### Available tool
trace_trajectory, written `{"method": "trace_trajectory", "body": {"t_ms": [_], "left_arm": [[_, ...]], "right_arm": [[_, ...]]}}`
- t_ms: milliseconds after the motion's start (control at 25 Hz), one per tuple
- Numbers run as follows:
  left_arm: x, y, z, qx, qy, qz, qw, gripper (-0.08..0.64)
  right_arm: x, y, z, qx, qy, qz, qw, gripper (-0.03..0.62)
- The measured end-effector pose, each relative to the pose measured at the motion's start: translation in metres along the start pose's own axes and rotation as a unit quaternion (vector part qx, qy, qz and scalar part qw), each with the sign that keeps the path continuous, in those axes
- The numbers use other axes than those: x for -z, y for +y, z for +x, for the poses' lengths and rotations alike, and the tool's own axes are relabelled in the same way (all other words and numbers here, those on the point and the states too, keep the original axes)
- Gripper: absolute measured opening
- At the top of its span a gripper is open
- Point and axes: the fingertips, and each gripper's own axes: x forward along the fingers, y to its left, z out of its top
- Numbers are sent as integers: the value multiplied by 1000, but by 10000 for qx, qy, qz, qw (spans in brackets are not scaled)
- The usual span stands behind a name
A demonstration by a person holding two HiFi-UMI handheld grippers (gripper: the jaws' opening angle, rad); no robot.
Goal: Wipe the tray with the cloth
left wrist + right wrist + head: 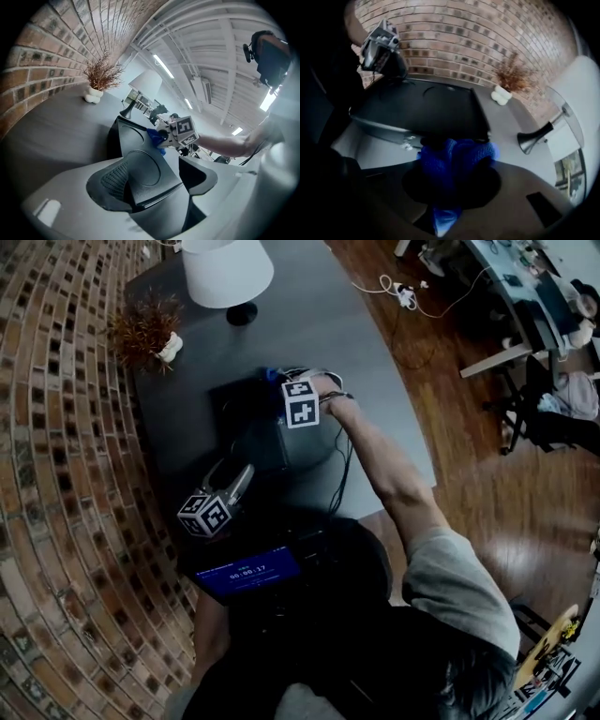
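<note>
- Dark grey worktop (375, 352) beside a brick wall (56, 474): carries the black tray (239, 413), which lies near the person's end.
- Blue cloth (454, 159): bunched, clamped in the closed fingers of the right gripper (163, 137), at the tray's far edge.
- Fingers of the left gripper (246, 474): apart, with the tray's near corner between them.
- Obstruction, head view: the right forearm (384, 465) crosses the tray's far corner.
- Beyond the tray: dried plant (145, 329) in a white pot, white-shaded lamp (228, 273).
- Alongside the worktop: wooden floor (506, 484).

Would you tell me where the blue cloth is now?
Right gripper view, centre: the cloth is bunched in the right tongs, at the black tray's near edge.
</note>
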Motion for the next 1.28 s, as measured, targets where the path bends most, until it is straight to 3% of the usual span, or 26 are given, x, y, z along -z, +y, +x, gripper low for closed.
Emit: {"method": "trace_trajectory", "body": {"t_ms": [80,160,200,320,400,480,560,640,680,840,1000,1080,1160,1280], "left_arm": [[-2,-1,-1,17,-1,24,10000,337],[-4,-1,0,36,-18,20,10000,337],[-5,0,0,41,-43,-6,10000,337],[-4,1,0,22,-104,-77,9999,337],[-2,0,0,0,-110,-102,9999,337],[-1,-1,0,-4,-90,-86,9999,337],[-2,-1,1,17,-92,-73,9999,337],[-4,0,1,21,-137,-76,9999,337],[-5,0,0,14,-164,-83,9998,337],[-3,4,0,17,-171,-73,9998,337],[-5,6,-2,26,-272,-117,9996,337],[-5,4,-1,35,-280,-133,9995,337],[-4,2,0,37,-282,-130,9995,337],[-4,3,0,10,-336,-141,9993,337]], "right_arm": [[-7,43,-10,-615,-89,-753,9952,97],[-2,56,-21,-871,-257,-804,9926,97],[3,42,-22,-709,-279,-523,9957,97],[21,-26,-10,301,41,272,9992,97],[19,-43,6,587,260,271,9976,97],[11,-23,18,326,307,-112,9989,97],[6,14,12,-326,69,-490,9982,97],[7,49,-14,-924,-262,-657,9932,97],[9,60,-31,-1015,-383,-591,9923,97],[13,97,-81,-1072,-569,77,9926,97],[-7,94,-32,-136,-141,223,9996,100],[-18,105,-13,-45,-106,245,9996,100],[-20,129,-18,-336,-227,-11,9992,98],[-27,189,-45,-1121,-541,-860,9885,100]]}}
